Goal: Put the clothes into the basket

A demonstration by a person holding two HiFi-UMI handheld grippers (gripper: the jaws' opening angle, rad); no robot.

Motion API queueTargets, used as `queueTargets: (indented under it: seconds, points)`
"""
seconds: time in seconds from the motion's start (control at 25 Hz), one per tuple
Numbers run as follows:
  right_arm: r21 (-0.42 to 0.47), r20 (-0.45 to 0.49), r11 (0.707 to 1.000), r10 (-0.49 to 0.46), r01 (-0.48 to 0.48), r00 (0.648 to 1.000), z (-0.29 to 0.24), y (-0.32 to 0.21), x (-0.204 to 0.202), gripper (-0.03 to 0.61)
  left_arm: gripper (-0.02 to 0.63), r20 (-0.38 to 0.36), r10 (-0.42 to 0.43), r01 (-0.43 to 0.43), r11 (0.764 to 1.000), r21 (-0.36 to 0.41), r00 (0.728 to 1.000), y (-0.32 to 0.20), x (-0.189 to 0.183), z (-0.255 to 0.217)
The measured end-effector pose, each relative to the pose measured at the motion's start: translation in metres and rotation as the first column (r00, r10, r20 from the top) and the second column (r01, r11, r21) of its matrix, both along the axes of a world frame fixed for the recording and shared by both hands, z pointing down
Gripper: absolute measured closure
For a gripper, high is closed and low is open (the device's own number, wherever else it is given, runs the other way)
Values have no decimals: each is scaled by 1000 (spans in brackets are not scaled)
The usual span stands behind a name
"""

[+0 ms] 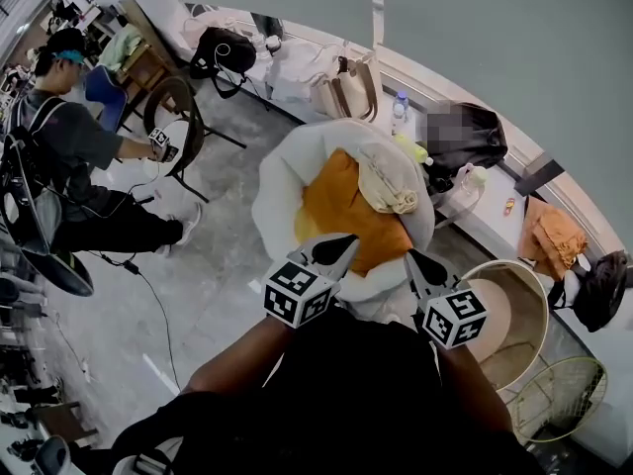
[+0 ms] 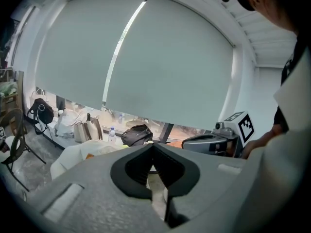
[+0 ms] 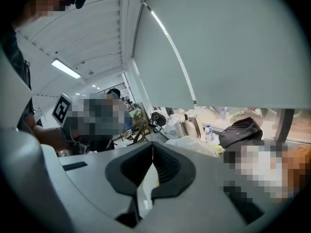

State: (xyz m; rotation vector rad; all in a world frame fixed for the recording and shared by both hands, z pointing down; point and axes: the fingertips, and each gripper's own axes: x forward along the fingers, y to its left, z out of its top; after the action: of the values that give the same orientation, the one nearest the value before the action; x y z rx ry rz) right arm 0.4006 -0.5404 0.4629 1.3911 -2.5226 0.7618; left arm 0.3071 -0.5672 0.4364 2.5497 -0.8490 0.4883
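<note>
Both the left claw [image 1: 341, 245] and right claw [image 1: 415, 262] are closed and empty, at the near edge of the orange garment [image 1: 341, 206] and cream garment [image 1: 388, 188] heaped on a white-covered bench [image 1: 280, 181]. The round basket [image 1: 542, 300] stands to the right. This looks like the reaching step; next, a claw must open and pinch a garment.

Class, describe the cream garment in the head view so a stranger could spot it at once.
Find the big white bag in the middle of the floor. A large orange cloth fills it; the cream garment lies crumpled on that cloth's upper right, the only pale bunched piece there.
</note>
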Motion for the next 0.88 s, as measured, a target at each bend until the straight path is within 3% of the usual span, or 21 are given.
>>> queueTargets:
  seconds: [0.24,0.52,0.88]
  points:
    - [-21,-5,998,51,-51,999,5,-13,-31,563,614,32,62,-62,998,-6,998,-17,-34,12]
    - [-51,-44,993,106,-109,993,13,-18,-38,563,614,25,125,-124,992,-32,992,-21,-48,23]
    - [-91,-55,991,94,-99,994,26,-47,-22,563,614,24,86,-85,996,-41,996,-47,-48,36]
